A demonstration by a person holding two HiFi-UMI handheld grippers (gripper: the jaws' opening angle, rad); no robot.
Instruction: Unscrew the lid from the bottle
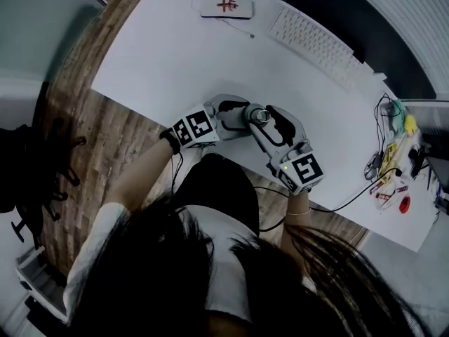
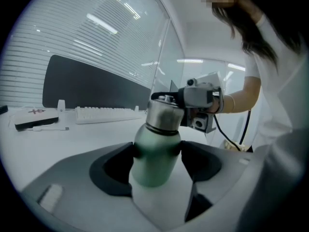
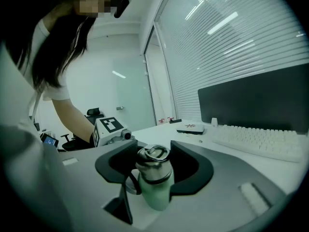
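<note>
A white worktop (image 1: 175, 55) fills most of my head view, in a bright office with slatted blinds along one wall. The bottle (image 1: 258, 116) stands upright near the worktop's middle. It has a pale green body and a steel lid (image 2: 163, 112), which as far as I can judge is seated and not yet off.

My left gripper (image 2: 157, 149) comes in from 9 o'clock at body height. Its jaws are spread wide with the body between them, close along its flanks. I read that as released rather than clamped, so the bottle rests on its own base.

My right gripper (image 3: 154, 168) reaches in from 5 o'clock and sits higher. Its jaws lie against the lid on both sides, and I take that as a grasp on the lid.

The split makes sense to me. The low gripper is there to stop the body turning, and the high one is there to turn the cap. With the left one slack, a twist now would probably spin the whole bottle, so I would want the body clamped first.

Everything else sits well apart from the bottle, which leaves both grippers room to swing. A keyboard (image 1: 312, 41) lies at 1 o'clock and a small white box with a red mark (image 1: 226, 6) at 12 o'clock. A tangle of cables (image 1: 382, 170) lies at 3 o'clock near the worktop's edge.
</note>
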